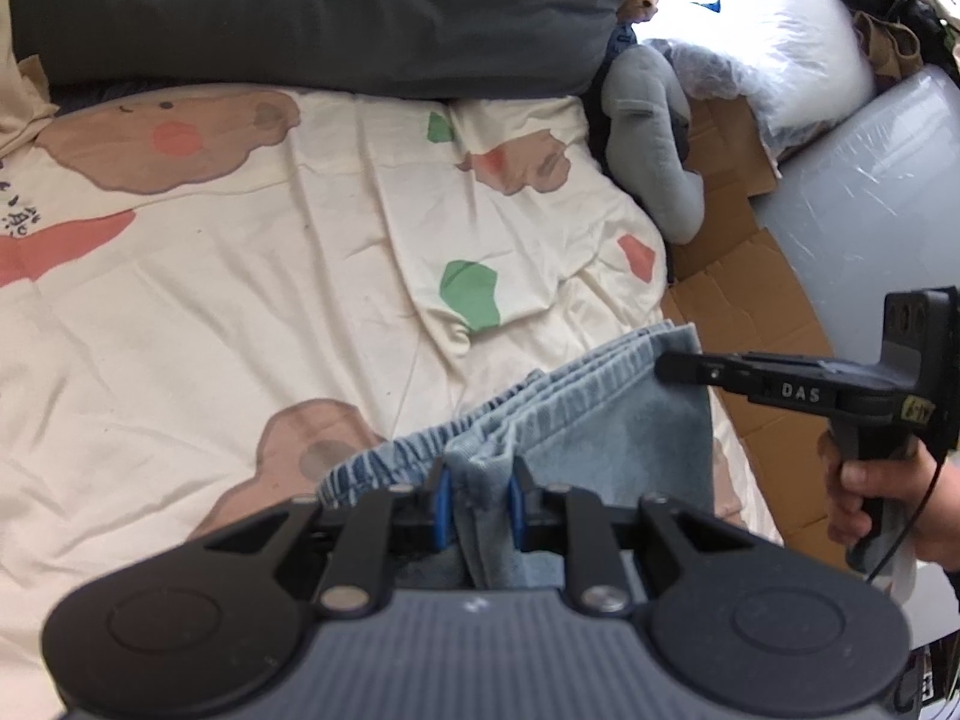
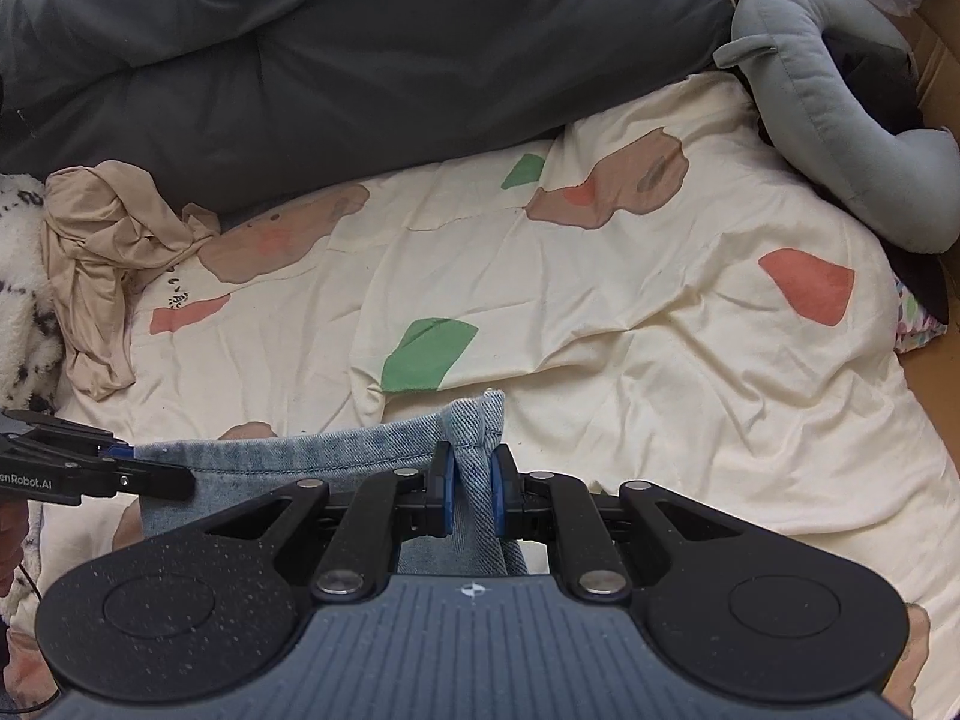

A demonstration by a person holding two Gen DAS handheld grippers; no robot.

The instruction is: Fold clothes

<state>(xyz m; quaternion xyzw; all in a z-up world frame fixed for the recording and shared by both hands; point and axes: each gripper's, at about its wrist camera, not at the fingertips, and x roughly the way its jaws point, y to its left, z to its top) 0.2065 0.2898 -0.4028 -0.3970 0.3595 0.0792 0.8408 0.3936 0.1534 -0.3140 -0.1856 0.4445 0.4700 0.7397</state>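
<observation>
Over the near edge of the cream printed bedsheet (image 2: pixel 630 360), the left gripper (image 1: pixel 478 501) and right gripper (image 2: pixel 471 489) each stand nearly closed, pinching bunched layers of the light-blue jeans (image 1: pixel 600 420) mid-fold; next, I judge, lay them flat and release.

Left gripper (image 1: pixel 478 501), right gripper (image 2: pixel 471 489) — fingers clamped, angled down.

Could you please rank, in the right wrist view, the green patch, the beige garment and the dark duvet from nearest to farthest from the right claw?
From the right claw:
1. Green patch, just ahead.
2. Beige garment, far left.
3. Dark duvet, across the back.
</observation>
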